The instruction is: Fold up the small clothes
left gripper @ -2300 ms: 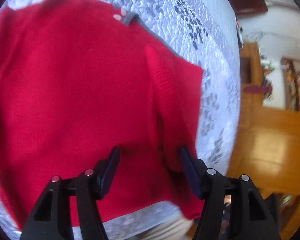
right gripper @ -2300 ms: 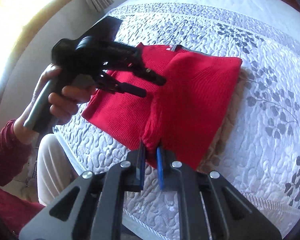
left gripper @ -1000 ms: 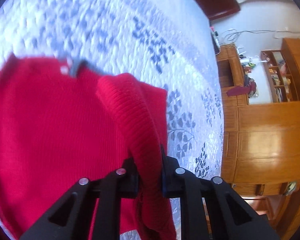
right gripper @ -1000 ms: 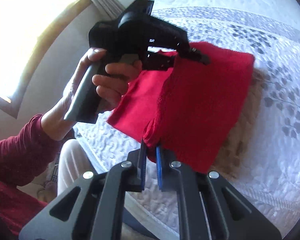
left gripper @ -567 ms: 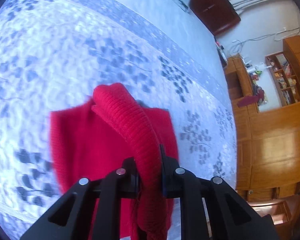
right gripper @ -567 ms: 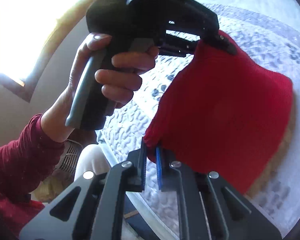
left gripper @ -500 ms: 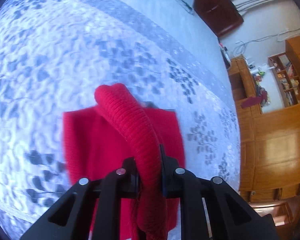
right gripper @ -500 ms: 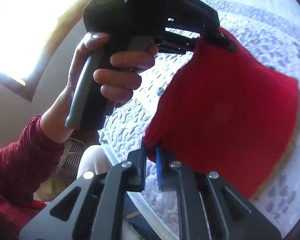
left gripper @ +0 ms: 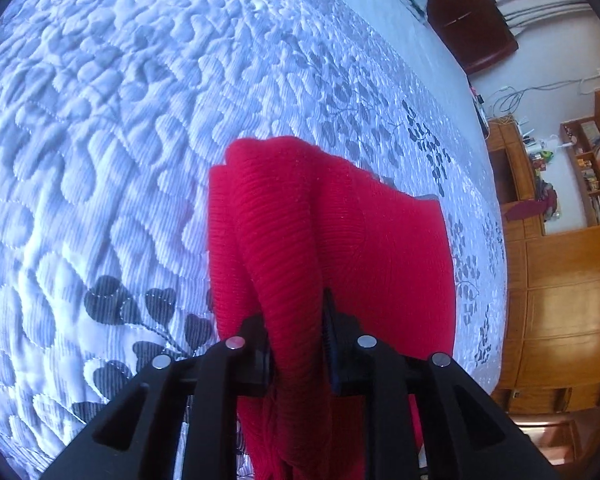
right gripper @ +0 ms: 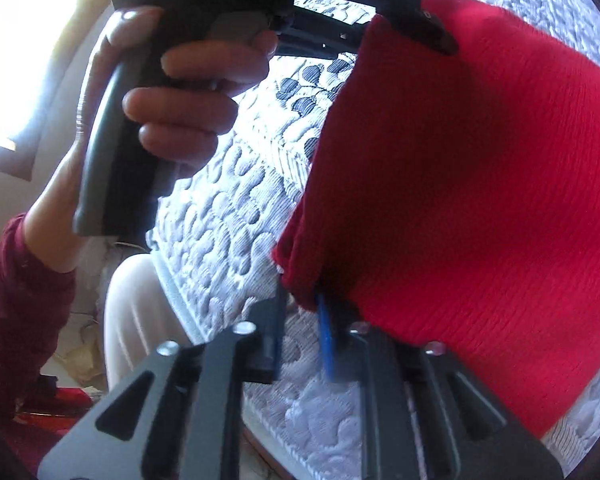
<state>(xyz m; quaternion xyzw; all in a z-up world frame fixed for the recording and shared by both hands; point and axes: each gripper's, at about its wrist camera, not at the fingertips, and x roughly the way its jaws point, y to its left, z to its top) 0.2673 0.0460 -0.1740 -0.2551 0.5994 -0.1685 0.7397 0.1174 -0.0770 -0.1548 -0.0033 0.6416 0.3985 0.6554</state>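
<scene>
The bed (left gripper: 148,128), under its quilted white cover with grey leaf prints, spreads ahead of and below both pairs of fingers. On it lies the red knit sweater (left gripper: 396,248), already doubled over. In the left wrist view its folded body runs away from the fingers, with the far edge resting on the cover.

A thick ribbed roll of the knit comes straight back into the left gripper (left gripper: 298,340). The fingers have just eased apart a little, yet the roll fills the gap and both pads look pressed against it, so I judge it gripped.

The right gripper (right gripper: 300,320) is in a different state. Its fingers have just been opening, and bed cover shows through the gap. The sweater's near corner hangs above that gap, touching only the blue pad of the right-hand finger (right gripper: 324,332), so it seems released.

The person's left hand (right gripper: 180,104) holds its tool across the top of the right wrist view, pinching the sweater's upper edge.

The turning relation is that the carried edge sits over the folded body. Letting go at the left would probably finish this fold.
</scene>
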